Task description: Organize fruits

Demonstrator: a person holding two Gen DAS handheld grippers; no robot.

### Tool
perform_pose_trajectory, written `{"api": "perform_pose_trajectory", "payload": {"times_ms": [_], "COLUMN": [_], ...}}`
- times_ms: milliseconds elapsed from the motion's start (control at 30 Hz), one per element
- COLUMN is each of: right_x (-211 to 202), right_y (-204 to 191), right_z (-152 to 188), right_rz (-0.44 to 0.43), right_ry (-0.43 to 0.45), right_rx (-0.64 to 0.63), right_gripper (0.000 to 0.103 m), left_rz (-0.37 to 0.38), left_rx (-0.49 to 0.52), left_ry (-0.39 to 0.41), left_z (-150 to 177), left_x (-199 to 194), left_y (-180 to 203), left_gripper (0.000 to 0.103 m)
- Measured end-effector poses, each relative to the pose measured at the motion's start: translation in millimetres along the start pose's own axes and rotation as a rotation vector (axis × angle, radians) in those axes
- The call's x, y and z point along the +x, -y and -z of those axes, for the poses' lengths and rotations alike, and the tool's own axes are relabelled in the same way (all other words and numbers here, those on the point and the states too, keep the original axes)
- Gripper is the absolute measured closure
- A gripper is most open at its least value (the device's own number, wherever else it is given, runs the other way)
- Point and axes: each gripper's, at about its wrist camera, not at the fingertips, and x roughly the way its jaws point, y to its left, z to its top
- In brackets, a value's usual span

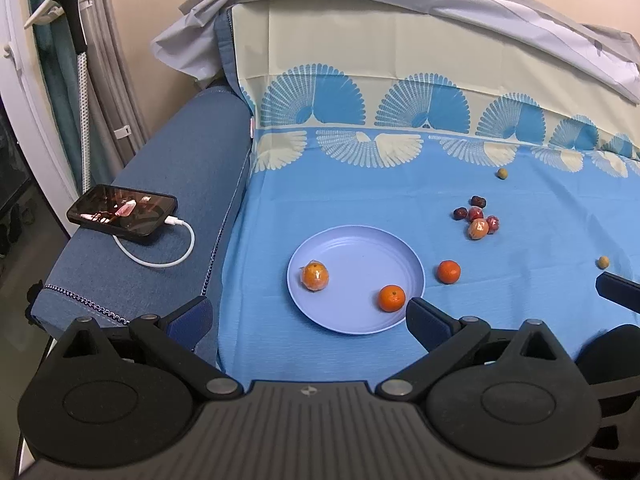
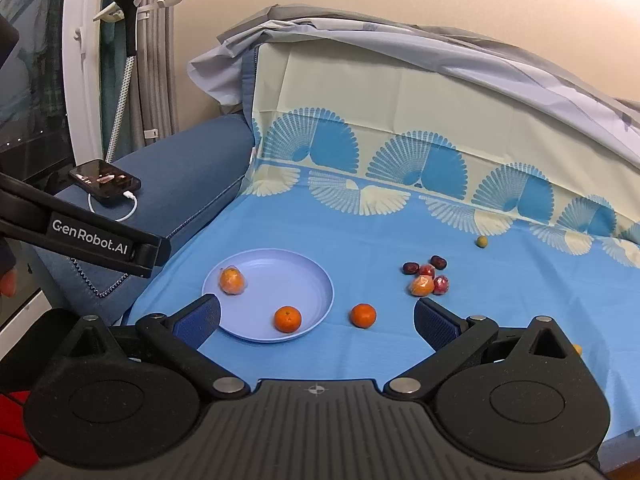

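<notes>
A lilac plate [image 1: 360, 248] [image 2: 280, 268] lies on the blue cloth. In it are a wrapped orange [image 1: 315, 276] [image 2: 232, 281] and a bare orange [image 1: 392, 298] [image 2: 287, 319]. A third orange [image 1: 449, 271] [image 2: 363, 315] lies on the cloth just right of the plate. A cluster of dark red fruits and one wrapped orange fruit [image 1: 478, 220] [image 2: 426, 278] lies farther right. My left gripper [image 1: 310, 320] is open and empty, above the plate's near edge. My right gripper [image 2: 318, 320] is open and empty, near the plate and third orange.
Small olive-coloured fruits [image 1: 502, 173] [image 1: 603, 262] [image 2: 481, 241] lie apart on the cloth. A phone on a white cable [image 1: 122, 216] [image 2: 105, 180] rests on the blue sofa arm [image 1: 168, 184] at left. A raised, cloth-covered backrest [image 1: 400, 80] bounds the far side.
</notes>
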Motion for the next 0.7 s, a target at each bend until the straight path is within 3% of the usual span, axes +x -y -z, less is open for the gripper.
{"api": "perform_pose_trajectory", "payload": {"times_ms": [700], "right_x": [36.4], "right_y": [14.0], "right_z": [9.4], "right_rz": [-0.024], "right_ry": [-0.080], "right_rx": [0.082], "right_gripper": [0.001], "left_rz": [-0.015], "left_rx": [0.034], "left_ry": [-0.105], "left_z": [-0.3], "left_x": [42.2], "left_y": [10.6], "left_gripper": [0.000]}}
